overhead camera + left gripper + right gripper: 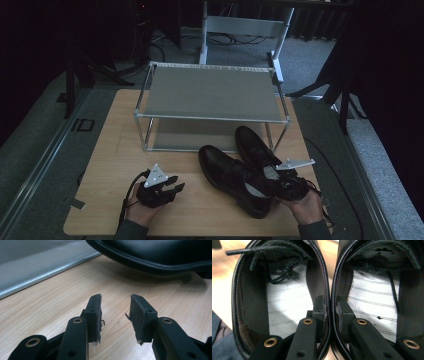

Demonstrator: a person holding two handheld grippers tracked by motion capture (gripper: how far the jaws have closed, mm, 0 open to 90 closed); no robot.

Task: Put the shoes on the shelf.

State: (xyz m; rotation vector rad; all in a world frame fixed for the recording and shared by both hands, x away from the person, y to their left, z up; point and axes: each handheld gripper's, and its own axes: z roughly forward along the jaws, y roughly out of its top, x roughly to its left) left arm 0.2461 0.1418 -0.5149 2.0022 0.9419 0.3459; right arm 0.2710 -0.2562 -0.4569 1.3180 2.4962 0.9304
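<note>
Two black leather lace-up shoes lie side by side on the wooden table [120, 150], toes pointing away: the left shoe [225, 172] and the right shoe [252, 145]. In the right gripper view, one jaw stands inside the left shoe [284, 305] and the other inside the right shoe [372, 305]. My right gripper [329, 302] is shut on their two touching inner walls near the heels [282, 182]. My left gripper [177, 189] rests low over the table, left of the shoes, open with nothing between its jaws [116, 298]. A shoe's sole edge [160, 255] lies ahead of it.
A two-tier metal shoe rack [210, 92] with grey shelves stands at the back of the table, just beyond the shoes' toes. Bare wood lies at the table's left and front. A white frame [245, 25] and cables stand on the floor behind.
</note>
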